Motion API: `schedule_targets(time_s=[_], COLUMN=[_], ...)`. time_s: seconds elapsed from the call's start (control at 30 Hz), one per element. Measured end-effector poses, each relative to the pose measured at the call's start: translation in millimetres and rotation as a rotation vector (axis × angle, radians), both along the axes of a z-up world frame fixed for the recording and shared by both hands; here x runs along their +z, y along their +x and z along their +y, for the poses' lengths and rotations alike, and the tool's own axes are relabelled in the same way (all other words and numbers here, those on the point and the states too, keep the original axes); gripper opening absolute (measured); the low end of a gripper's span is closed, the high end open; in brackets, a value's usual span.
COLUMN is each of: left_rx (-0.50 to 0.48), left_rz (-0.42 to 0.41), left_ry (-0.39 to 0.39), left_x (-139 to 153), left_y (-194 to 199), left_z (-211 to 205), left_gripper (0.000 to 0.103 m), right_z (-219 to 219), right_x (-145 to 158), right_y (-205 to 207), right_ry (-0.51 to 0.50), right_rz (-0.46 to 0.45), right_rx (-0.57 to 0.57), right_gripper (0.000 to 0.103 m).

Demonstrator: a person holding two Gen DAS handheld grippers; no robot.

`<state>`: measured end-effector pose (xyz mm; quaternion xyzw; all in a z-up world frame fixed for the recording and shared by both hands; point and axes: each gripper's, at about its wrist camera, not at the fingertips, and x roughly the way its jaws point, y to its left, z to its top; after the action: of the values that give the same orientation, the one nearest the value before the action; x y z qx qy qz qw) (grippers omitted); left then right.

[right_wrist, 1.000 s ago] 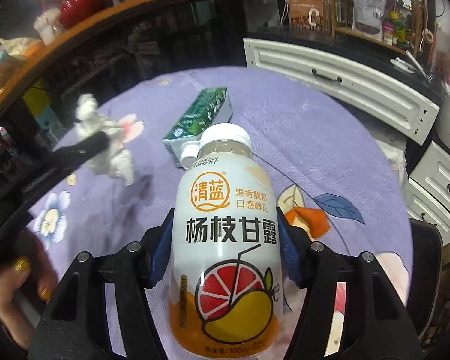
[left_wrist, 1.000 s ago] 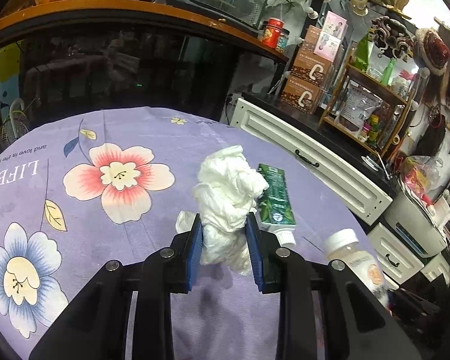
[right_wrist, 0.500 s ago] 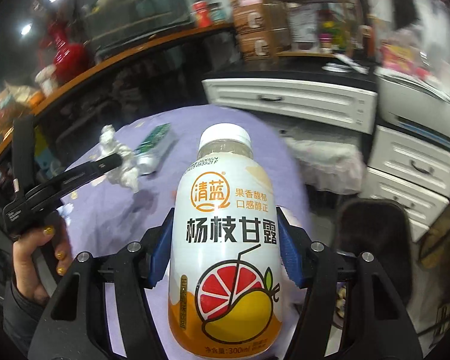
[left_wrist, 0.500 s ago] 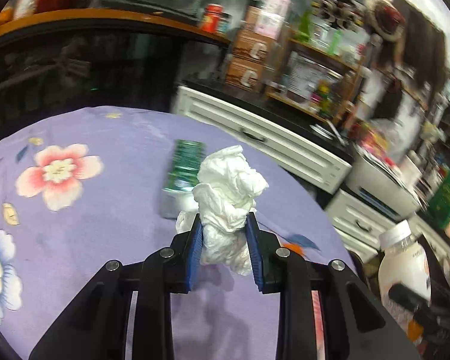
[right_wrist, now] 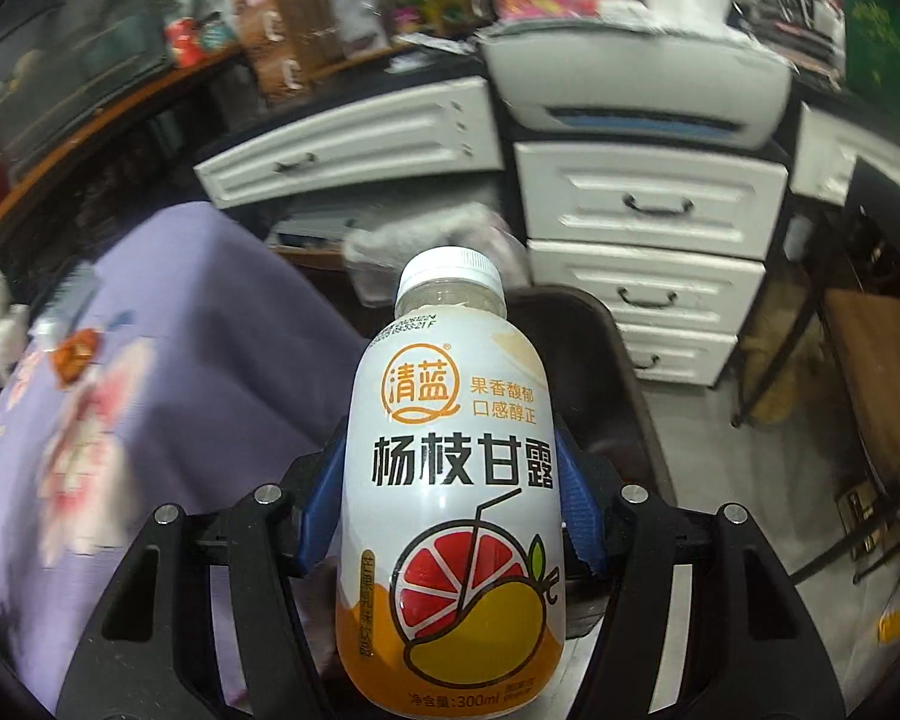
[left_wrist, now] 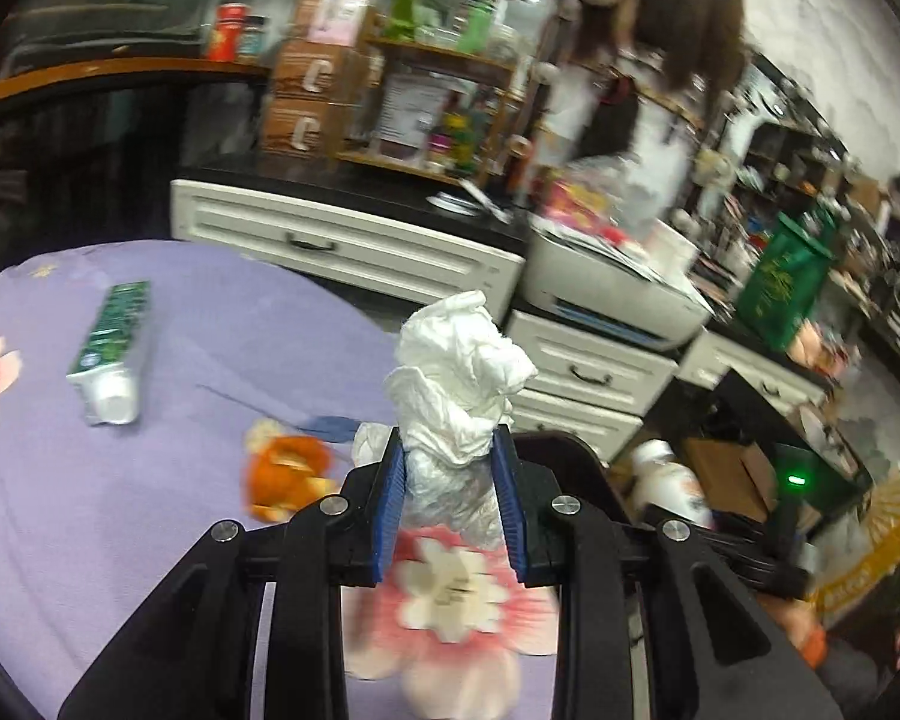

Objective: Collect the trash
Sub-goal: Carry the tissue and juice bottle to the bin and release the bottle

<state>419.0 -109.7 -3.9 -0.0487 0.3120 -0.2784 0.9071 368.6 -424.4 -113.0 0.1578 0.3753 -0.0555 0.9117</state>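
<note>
The crumpled tissue point(left_wrist: 459, 372) at the centre of the left wrist view is thin white paper, matt and heavily creased. The fingers point(left_wrist: 390, 492) on either side of it carry ribbed blue pads on matt black plastic arms with small shiny metal screws. The bench point(left_wrist: 210, 360) at the left of the frame wears a soft purple cloth with printed flowers, matt and slightly wrinkled. The toothpaste tube point(left_wrist: 111, 345) lying on it looks like glossy green plastic with a white cap. In the right wrist view, the bottle point(right_wrist: 450, 480) at centre is smooth plastic under a glossy printed sleeve, topped by a ridged white plastic cap. The drawers point(right_wrist: 648, 240) at upper right look like white painted wood with dark metal handles.
</note>
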Motion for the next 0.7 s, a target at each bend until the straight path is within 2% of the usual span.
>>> schedule_targets(time_s=[0.2, 0.4, 0.43, 0.53, 0.7], left_rx=[-0.099, -0.161, -0.169, -0.186, -0.206], left_rz=[0.028, 0.066, 0.072, 0.087, 0.113], left_ry=[0.028, 0.052, 0.058, 0.072, 0.089], left_x=[-11.3, -26.4, -29.0, -34.6, -44.8], left_y=[-14.4, -22.8, -23.8, -25.1, -26.7], left_z=[-56.1, -93.9, -99.6, -111.8, -126.2], left_gripper=[0.028, 0.028, 0.028, 0.028, 0.028], right_z=[-12.3, -12.3, -13.7, -17.0, -18.3], right_x=[-44.3, -74.9, -78.5, -84.4, -77.0], right_y=[20.8, 41.6, 42.9, 44.0, 34.4], right_ry=[-0.003, -0.003, -0.003, 0.002, -0.011], right_rz=[0.061, 0.111, 0.115, 0.118, 0.103], right_rx=[-0.033, -0.027, -0.035, -0.053, -0.059], right_gripper=[0.062, 0.062, 0.064, 0.076, 0.076])
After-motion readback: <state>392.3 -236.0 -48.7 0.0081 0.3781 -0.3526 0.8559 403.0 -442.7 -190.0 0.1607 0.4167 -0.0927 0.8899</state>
